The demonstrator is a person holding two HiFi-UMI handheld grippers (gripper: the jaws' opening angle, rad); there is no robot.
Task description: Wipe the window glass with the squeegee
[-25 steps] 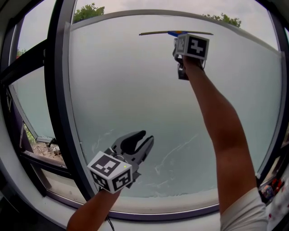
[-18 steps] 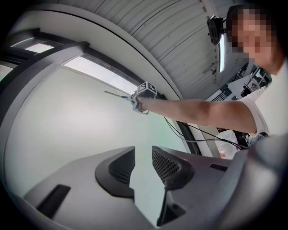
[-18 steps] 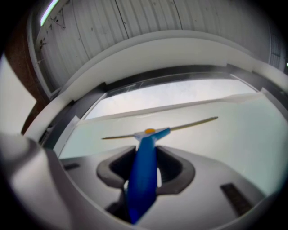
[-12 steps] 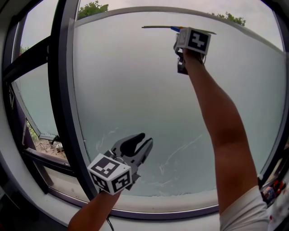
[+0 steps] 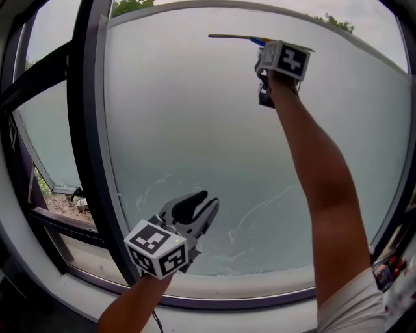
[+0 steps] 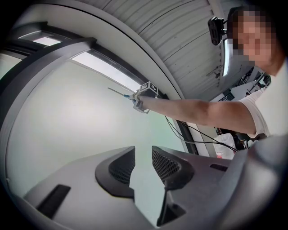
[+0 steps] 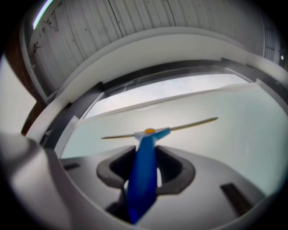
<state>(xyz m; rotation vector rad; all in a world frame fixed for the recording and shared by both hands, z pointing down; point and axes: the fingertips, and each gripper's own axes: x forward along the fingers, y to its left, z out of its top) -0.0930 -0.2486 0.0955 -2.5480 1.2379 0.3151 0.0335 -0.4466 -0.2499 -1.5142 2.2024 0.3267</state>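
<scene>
Right gripper (image 7: 146,165) jaws clenched on blue squeegee (image 5: 231,37) handle, blade at glass (image 5: 195,130), top centre. In the head view that gripper mostly hides the handle. Left gripper (image 5: 197,209) jaws released, empty, lower left.

left tool (image 5: 208,200): grey, black jaws | cube (image 5: 158,250): square markers | sleeve (image 5: 351,302): white (short)

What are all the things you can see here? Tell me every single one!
window glass: one, pale frosted grey, fills the middle, white streaks low down
window post: one, black, left of the glass
trees: a few, green, outside along the top edge
squeegee: one, blue handle with thin blade, near the top of the glass
right gripper: one, grey, up high, shut on the squeegee
left gripper: one, grey, down low, open and empty
right arm: one, bare, reaching up
</scene>
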